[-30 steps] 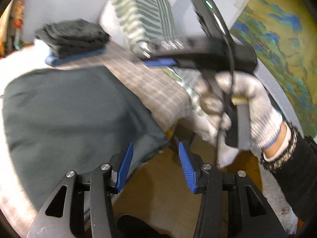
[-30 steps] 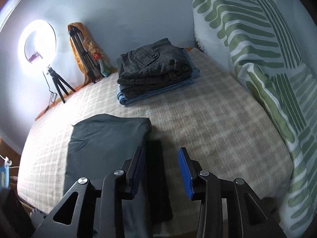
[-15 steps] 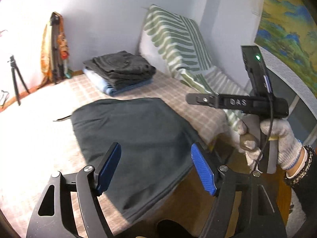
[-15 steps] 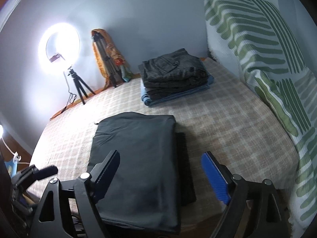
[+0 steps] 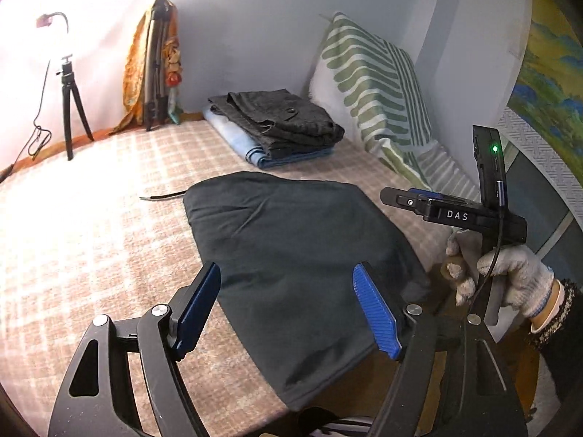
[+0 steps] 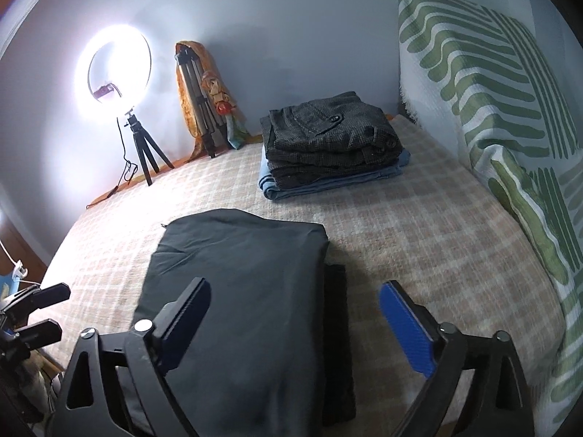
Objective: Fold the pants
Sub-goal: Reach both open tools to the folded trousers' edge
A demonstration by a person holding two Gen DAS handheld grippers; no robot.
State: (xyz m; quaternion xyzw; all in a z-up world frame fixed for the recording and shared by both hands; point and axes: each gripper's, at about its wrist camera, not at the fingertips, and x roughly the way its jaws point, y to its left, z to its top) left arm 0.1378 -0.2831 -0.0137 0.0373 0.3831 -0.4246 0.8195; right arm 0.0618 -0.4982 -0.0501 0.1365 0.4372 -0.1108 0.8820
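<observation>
Left tongs point(image 5: 288, 309): jaws spread wide, holding nothing, touching nothing. They hang above the near end of the pants point(image 5: 302, 255), which show between the blue pads point(image 5: 375, 309).

Right tongs point(image 6: 295, 320): jaws likewise spread wide and empty, clear of the cloth. In the left view they appear side-on at the right, gripped by a gloved hand point(image 5: 510, 276), beyond the bed's near right corner.

Pants: dark, folded into a flat oblong, lying on the checked bed point(image 6: 419, 240), near end reaching the front edge. A narrow dark strip point(image 6: 337, 327) protrudes along their right side.

Behind them, well apart, a stack point(image 6: 331, 142) of folded clothes sits near the wall. A striped throw point(image 6: 492, 91) stands at the right; a ring light point(image 6: 113, 73) on a tripod at the far left.
</observation>
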